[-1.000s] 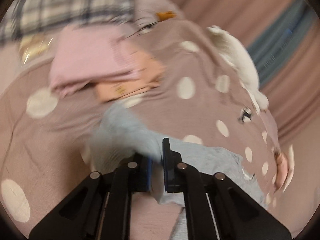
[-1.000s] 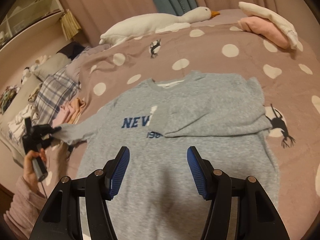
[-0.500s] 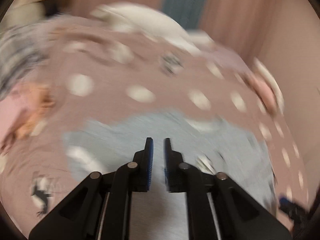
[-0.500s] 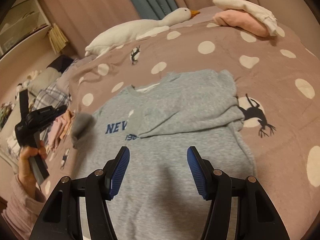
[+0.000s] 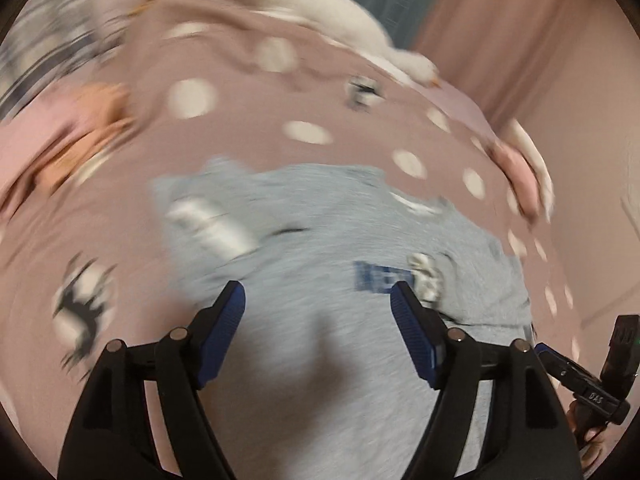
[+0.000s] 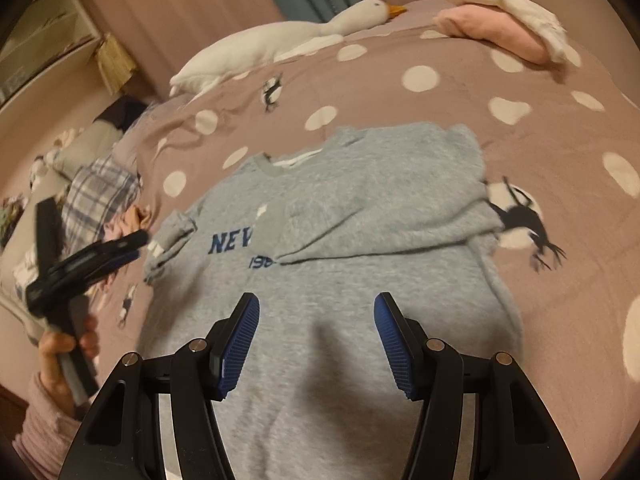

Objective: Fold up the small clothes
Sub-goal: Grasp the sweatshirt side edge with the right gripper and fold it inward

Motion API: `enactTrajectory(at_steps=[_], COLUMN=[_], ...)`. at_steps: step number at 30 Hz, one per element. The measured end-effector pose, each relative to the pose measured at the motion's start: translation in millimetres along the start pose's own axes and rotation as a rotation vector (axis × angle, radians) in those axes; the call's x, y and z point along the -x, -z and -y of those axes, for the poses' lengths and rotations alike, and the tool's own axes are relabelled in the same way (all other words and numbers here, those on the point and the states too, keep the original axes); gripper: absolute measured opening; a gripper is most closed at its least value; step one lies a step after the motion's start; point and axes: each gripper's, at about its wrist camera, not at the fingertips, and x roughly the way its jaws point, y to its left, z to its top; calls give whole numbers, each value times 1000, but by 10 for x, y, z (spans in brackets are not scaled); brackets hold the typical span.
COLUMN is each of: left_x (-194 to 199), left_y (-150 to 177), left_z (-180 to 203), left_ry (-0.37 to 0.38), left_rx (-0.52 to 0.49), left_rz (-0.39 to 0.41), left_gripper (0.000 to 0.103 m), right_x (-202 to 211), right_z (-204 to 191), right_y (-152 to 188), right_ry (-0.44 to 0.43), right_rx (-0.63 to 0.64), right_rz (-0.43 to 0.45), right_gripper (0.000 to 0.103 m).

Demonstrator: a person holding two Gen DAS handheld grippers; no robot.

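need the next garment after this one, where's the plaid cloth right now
In the right wrist view the plaid cloth lies at the left edge of the bed, just left of the grey sweatshirt, behind the left gripper.

I see the grey marl sweatshirt (image 6: 340,280) as soft, matt knit cloth with a fleecy nap and flat navy printed letters. Under it, the mauve bedcover with cream dots (image 6: 540,120) looks like smooth, matt woven cotton. At about twelve o'clock the white plush goose (image 6: 280,40) has a velvety pile. My right gripper (image 6: 316,340) is matt black moulded plastic with small shiny metal pins, and its blue pads (image 6: 240,344) are finely ribbed rubber; the left gripper (image 5: 318,336) looks the same. At nine o'clock lies plaid flannel cloth (image 6: 100,192).
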Motion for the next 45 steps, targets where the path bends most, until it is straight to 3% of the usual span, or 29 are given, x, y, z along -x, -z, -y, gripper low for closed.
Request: enactTrajectory(at_steps=[3, 8, 12, 16, 20, 24, 27, 30, 35, 39, 45], left_x=[160, 226, 239, 251, 322, 372, 395, 430, 474, 480, 446], left_y=[157, 389, 498, 549, 586, 612, 633, 638, 640, 659, 651], left_z=[-295, -461, -502, -507, -513, -526, -549, -557, -548, -537, -555], left_ry=[-42, -41, -19, -58, -94, -123, -148, -163, -172, -171, -175], left_rx=[70, 130, 140, 98, 68, 50, 40, 28, 16, 17, 23], left_rz=[12, -13, -36, -56, -45, -46, -43, -32, -22, -27, -40], left_gripper=[76, 76, 76, 76, 76, 76, 76, 76, 77, 78, 78], right_x=[-216, -747, -1334, -1803, -2187, -2451, -2468, -2328, -1984, -1684, -1504], right_z=[-359, -1270, -2021, -2500, -2768, -2757, -2722, -2594, -2275, -1810, -1101], right_y=[-91, -266, -375, -451, -506, -463, -451, -544, -868, -1128, -1091], right_ry=[-26, -87, -135, -103, -84, 8, 45, -18, -140, -268, -348], right_rx=[133, 405, 580, 690, 707, 729, 736, 647, 416, 136, -180], right_rz=[-34, -60, -94, -127, -183, -239, -215, -197, -173, -189, -221], right_gripper=[60, 60, 60, 60, 60, 59, 40, 22, 21, 21, 21])
